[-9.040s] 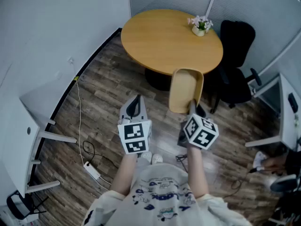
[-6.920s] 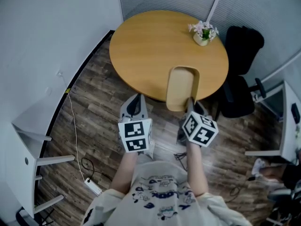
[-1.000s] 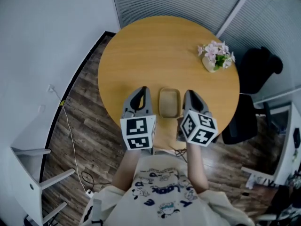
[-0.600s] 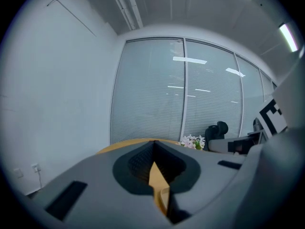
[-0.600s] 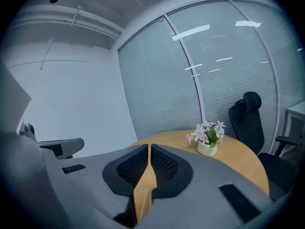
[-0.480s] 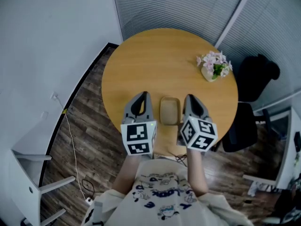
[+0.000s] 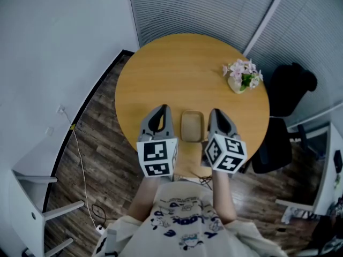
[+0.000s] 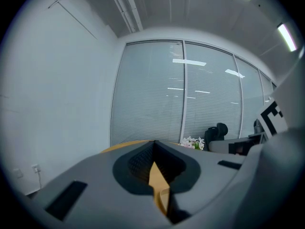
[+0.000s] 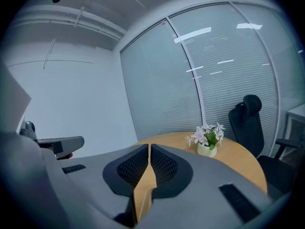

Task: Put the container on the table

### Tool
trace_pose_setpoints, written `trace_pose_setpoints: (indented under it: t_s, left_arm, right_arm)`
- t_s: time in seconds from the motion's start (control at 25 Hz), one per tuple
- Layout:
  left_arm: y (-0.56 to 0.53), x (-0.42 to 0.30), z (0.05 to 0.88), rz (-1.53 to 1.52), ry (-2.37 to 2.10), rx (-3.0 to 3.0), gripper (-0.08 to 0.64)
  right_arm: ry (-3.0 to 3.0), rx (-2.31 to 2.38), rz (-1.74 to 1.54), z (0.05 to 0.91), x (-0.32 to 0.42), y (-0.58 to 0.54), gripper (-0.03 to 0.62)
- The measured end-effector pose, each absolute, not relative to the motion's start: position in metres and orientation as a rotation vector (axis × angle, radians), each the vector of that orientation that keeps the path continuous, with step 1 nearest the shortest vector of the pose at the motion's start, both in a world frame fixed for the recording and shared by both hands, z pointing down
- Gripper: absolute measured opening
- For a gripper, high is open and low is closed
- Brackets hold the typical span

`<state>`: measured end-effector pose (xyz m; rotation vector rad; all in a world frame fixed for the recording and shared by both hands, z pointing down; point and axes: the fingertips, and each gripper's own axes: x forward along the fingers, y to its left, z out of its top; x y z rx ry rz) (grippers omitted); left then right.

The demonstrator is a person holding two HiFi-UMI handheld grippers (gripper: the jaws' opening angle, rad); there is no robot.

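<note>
The tan, shallow container [image 7: 192, 126] lies on the round wooden table [image 7: 182, 63], close to its near edge. Neither gripper touches it. My left gripper [image 7: 161, 113] hovers just left of it and my right gripper [image 7: 214, 115] just right of it, both pointing away from me. In the left gripper view the left gripper [image 8: 153, 144] has its jaws closed together on nothing. The right gripper [image 9: 149, 147] in the right gripper view shows only a thin slit between its jaws, with nothing held.
A small pot of pink flowers [image 7: 242, 77] stands at the table's far right. A black office chair [image 7: 286, 98] is beside the table on the right. A white desk [image 7: 24, 197] is at the lower left, and cables lie on the wooden floor [image 7: 96, 159].
Seconds ago the right gripper held the container above the floor; now it lies on the table, free of both grippers. Over the last second the grippers barely moved.
</note>
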<state>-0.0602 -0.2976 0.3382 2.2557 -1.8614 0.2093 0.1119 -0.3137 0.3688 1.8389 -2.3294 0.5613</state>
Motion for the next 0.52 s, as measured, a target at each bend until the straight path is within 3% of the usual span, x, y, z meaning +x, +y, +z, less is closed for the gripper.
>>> trace_pose_setpoints:
  t_s: [0.52]
  left_arm:
    - [-0.2966, -0.0545, 0.3421, 0.217, -1.850, 2.255, 0.003]
  right_arm:
    - [-2.329, 1.834, 0.558, 0.3688, 0.1162, -0.3143, 0.018]
